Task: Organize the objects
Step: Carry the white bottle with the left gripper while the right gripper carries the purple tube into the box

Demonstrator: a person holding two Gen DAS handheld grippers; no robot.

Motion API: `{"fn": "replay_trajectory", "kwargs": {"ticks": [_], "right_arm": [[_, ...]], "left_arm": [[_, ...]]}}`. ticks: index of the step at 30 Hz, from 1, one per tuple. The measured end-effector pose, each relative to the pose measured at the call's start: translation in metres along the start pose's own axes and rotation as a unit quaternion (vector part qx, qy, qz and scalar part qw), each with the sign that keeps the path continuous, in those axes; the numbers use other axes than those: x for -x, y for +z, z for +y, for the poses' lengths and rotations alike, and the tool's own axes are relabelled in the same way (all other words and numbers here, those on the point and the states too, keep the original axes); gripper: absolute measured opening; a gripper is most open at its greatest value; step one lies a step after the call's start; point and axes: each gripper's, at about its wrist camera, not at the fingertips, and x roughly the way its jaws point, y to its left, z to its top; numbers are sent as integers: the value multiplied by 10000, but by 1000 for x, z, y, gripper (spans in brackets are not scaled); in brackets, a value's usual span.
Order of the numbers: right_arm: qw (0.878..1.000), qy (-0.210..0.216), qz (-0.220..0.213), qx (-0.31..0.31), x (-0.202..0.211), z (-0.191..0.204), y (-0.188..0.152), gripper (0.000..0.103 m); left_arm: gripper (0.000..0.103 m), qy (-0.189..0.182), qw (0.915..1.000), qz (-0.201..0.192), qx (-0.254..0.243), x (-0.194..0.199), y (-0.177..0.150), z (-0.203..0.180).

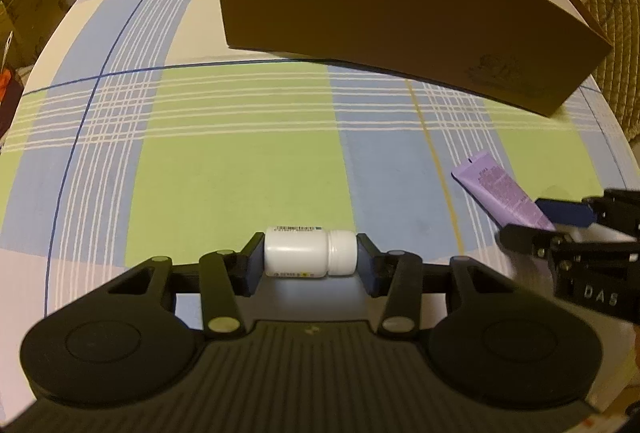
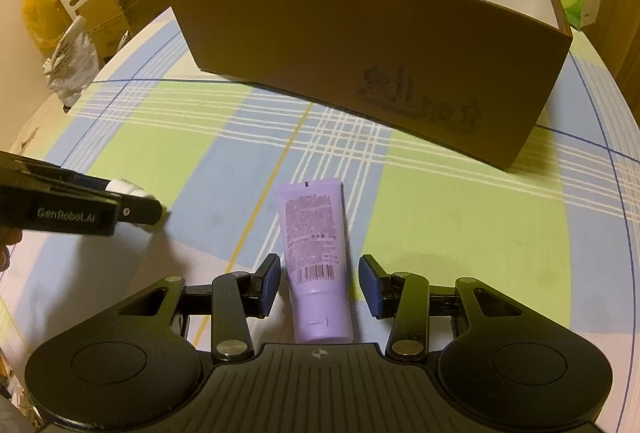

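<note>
Two pairs of black tongs with blue pads work over a table (image 1: 240,161) covered in a green, blue and white checked cloth. The left tongs (image 1: 310,259) are clamped on a small white plastic pill bottle (image 1: 310,253), which lies on its side across the gap with its base against the left pad and its ribbed cap against the right pad; in the left wrist view the bottle sits low over the cloth near the camera, though whether it rests on the table or is raised off it cannot be told. The right tongs (image 2: 319,283) stand apart, their pads on either side of a soft lilac plastic tube (image 2: 316,257) without touching it. The tube lies flat on the cloth, its cap end near the camera and its flat crimped end pointing toward the far side, printed text and a barcode facing up. From the left wrist view the same lilac tube shows at the right, with the right tongs over its near end. From the right wrist view the left tongs reach in from the left edge, the white bottle just visible at their tips. Beyond both, on the far part of the table, stands a large brown cardboard box (image 2: 360,45) with a white inside, open at the top, a dark printed mark on its near wall.
</note>
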Motion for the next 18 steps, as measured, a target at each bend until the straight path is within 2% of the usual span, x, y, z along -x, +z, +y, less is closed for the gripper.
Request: {"fn": "replay_trajectory", "kwargs": {"ticks": [8,10,18], "right_arm": [[9997,-131,2,215,-3,6,2,40],[9989,-228,10,403,-4,11,1,31],[9981,-313,37,520,-5,15,0,30]], "left_arm": [[42,20,9999,26,-120,-2,0,0],[42,19,9999,28,-140,-2,0,0],[42,35,9998,38,-168,-3,-2,-4]]}}
